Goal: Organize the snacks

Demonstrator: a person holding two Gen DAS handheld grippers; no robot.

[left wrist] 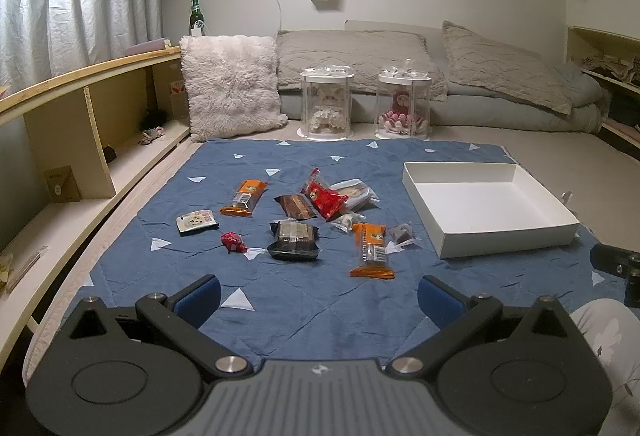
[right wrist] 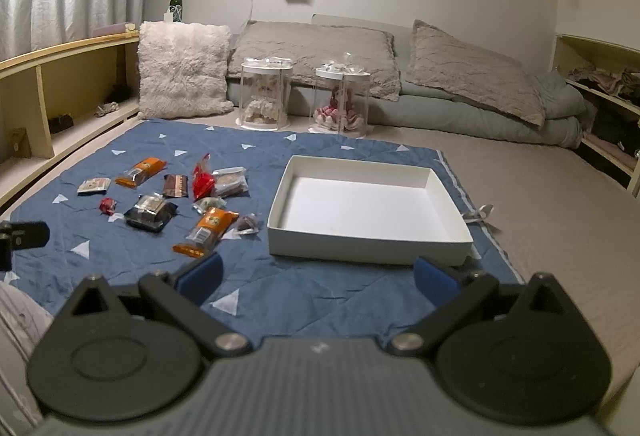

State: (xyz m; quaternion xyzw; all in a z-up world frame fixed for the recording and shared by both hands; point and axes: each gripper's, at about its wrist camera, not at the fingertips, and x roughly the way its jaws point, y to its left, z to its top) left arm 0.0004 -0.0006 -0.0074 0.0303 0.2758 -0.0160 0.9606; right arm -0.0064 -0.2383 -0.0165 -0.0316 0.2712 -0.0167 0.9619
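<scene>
Both grippers — left [left wrist: 319, 294] and right [right wrist: 316, 281] — were held released above the blanket [left wrist: 320, 300], snacks [left wrist: 294, 238] scattered beside the white box [right wrist: 448, 232].

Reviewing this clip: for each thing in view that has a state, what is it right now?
left gripper: open, holding nothing, above the mat
right gripper: open, holding nothing
white box: lidless, nothing inside, resting on the blue mat
snacks: all wrapped, scattered on the mat, none in the box
two orange bars: lying flat, apart
green bottle: upright on the shelf
two doll cases: upright, lids on
</scene>
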